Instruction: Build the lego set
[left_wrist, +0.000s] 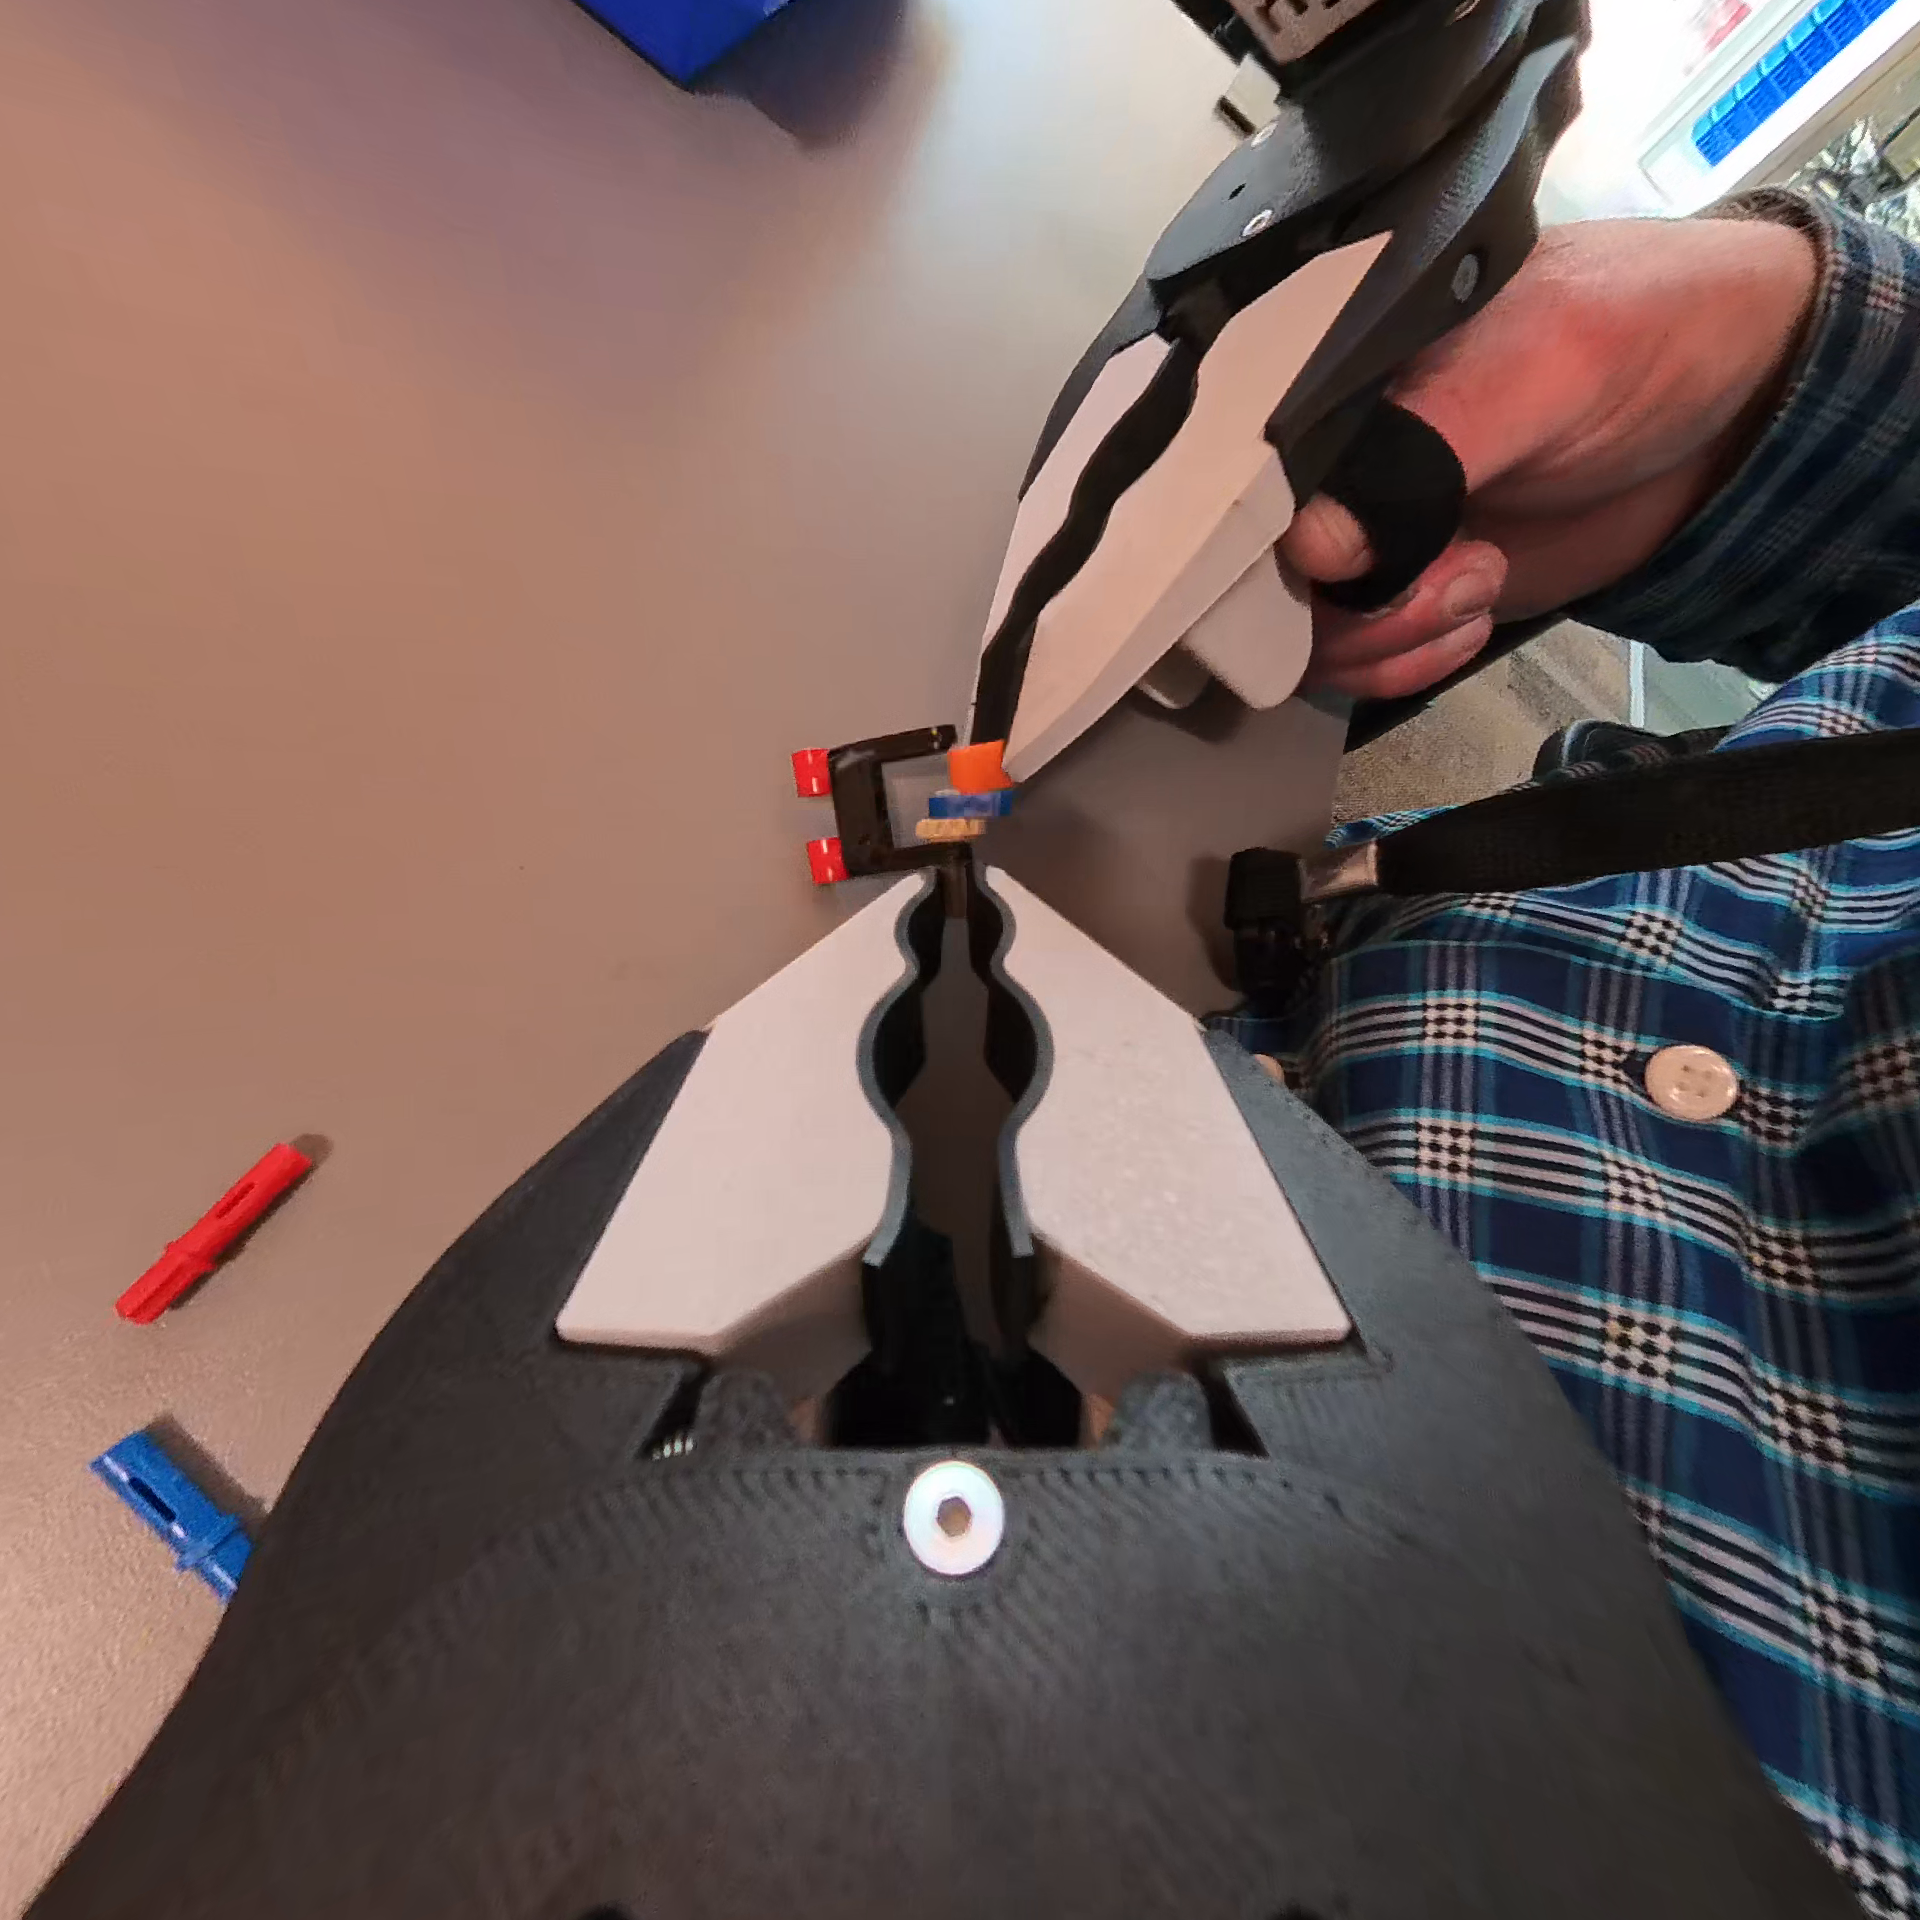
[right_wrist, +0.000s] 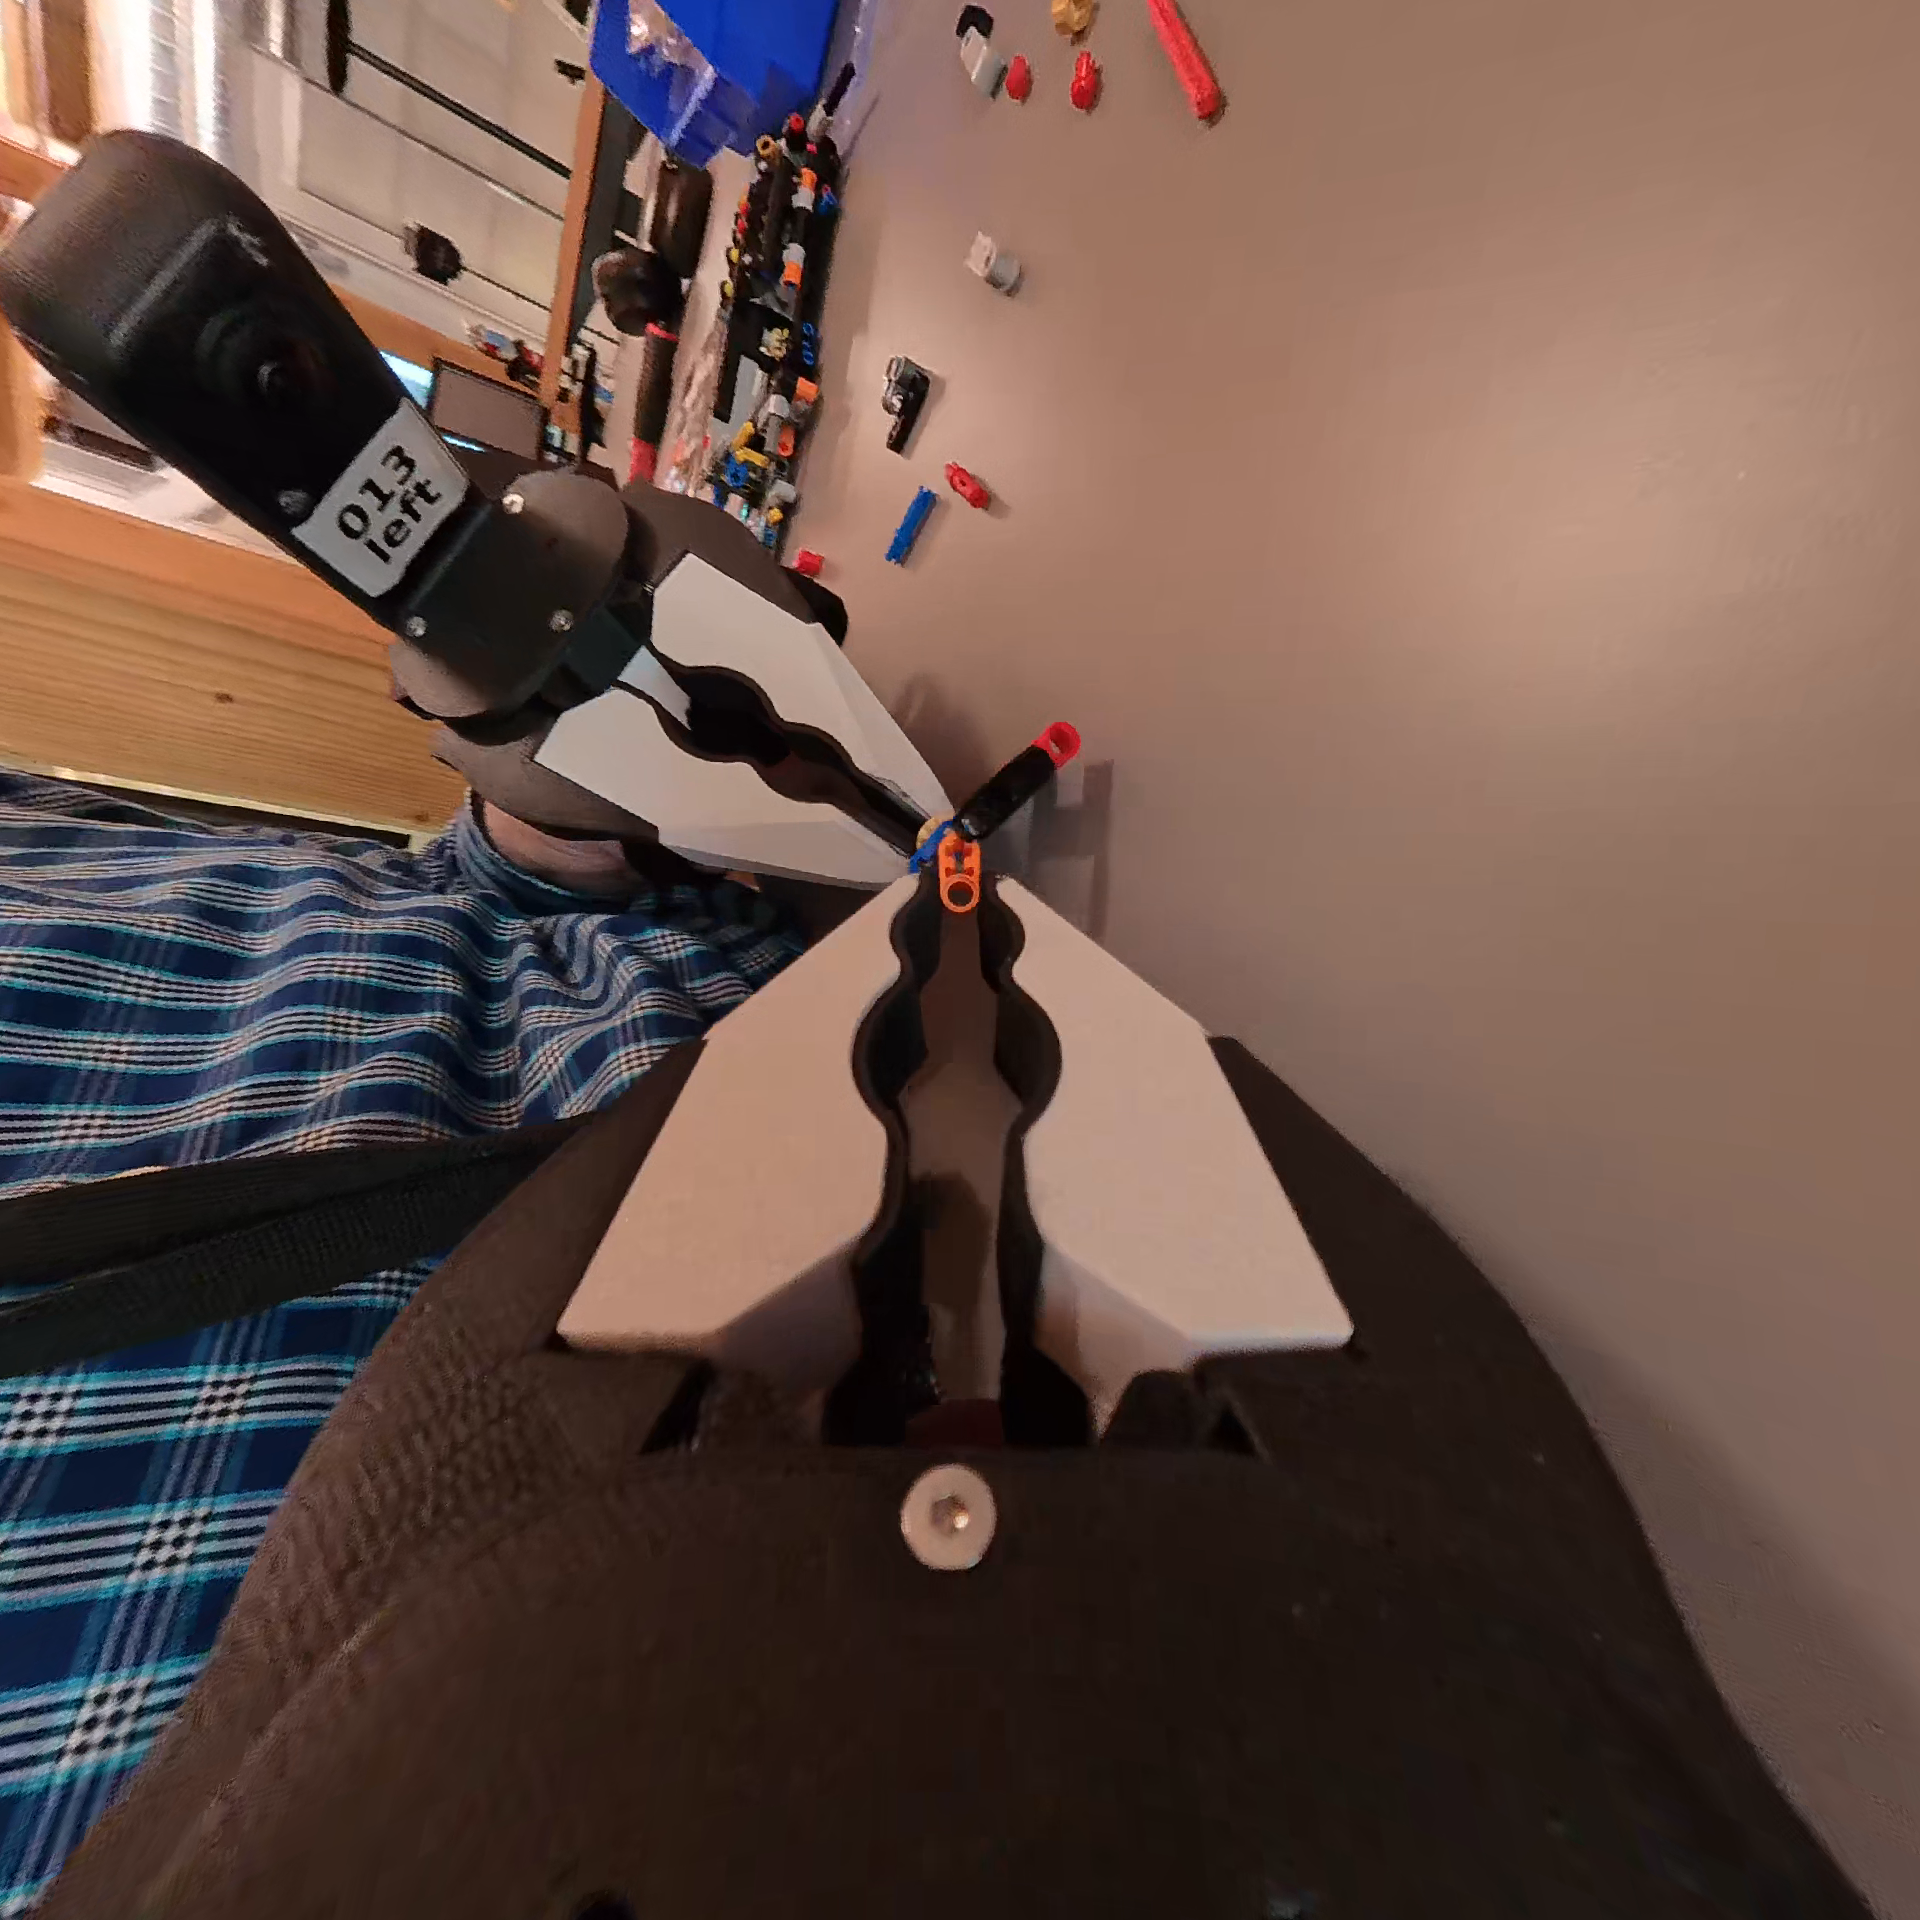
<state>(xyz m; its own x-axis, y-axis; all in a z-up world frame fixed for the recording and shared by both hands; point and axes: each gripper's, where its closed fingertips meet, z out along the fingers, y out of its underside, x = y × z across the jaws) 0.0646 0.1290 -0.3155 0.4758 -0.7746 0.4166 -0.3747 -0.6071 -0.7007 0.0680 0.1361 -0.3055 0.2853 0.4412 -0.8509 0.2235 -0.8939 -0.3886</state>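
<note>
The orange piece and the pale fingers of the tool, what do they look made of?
The orange piece: apparently hard moulded plastic, smooth and slightly glossy, with crisp round holes. The right tool has pale fingers, probably 3D-printed plastic: matte, faintly grainy faces, sharp flat facets. Their dark wavy inner lining could be rubber; I cannot tell.

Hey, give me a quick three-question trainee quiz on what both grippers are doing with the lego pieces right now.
1. True or false: the left gripper is shut on the black lego frame with red pins.
2. Which small piece does the right gripper pinch? A) orange connector with a round hole B) loose red axle C) loose blue axle connector
3. Fill in: the two gripper tips meet above the grey ____.

Key: 1 true; 2 A; 3 table.
</note>
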